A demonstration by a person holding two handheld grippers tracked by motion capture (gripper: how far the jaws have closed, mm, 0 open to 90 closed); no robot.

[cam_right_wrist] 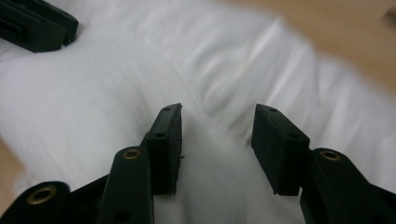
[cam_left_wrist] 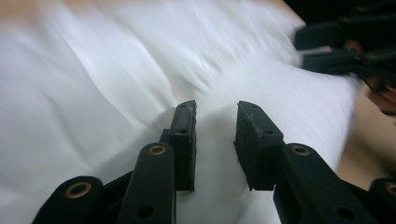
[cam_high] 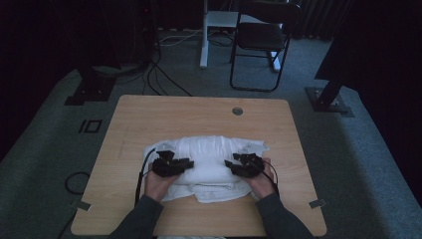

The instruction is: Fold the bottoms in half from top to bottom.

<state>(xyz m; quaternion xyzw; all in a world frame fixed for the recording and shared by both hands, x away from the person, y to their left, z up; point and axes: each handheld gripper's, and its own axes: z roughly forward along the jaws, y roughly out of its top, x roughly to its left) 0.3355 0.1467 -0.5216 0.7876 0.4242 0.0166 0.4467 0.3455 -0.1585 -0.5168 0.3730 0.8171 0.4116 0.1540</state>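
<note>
A white cloth (cam_high: 214, 152) lies bunched and partly folded on the near half of the wooden table (cam_high: 199, 112). My left gripper (cam_high: 187, 163) rests on its left side and points right. My right gripper (cam_high: 228, 164) rests on its right side and points left, facing the other. In the left gripper view the left gripper (cam_left_wrist: 215, 123) has its jaws apart, with a raised fold of the white cloth (cam_left_wrist: 116, 70) between them. In the right gripper view the right gripper (cam_right_wrist: 217, 128) stands the same way, jaws apart over a ridge of the white cloth (cam_right_wrist: 140, 60).
A round cable hole (cam_high: 237, 111) sits near the table's far edge. Beyond the table stand a black folding chair (cam_high: 263, 35) and a white desk leg (cam_high: 204, 40). Dark stand bases (cam_high: 92, 87) and cables lie on the grey carpet.
</note>
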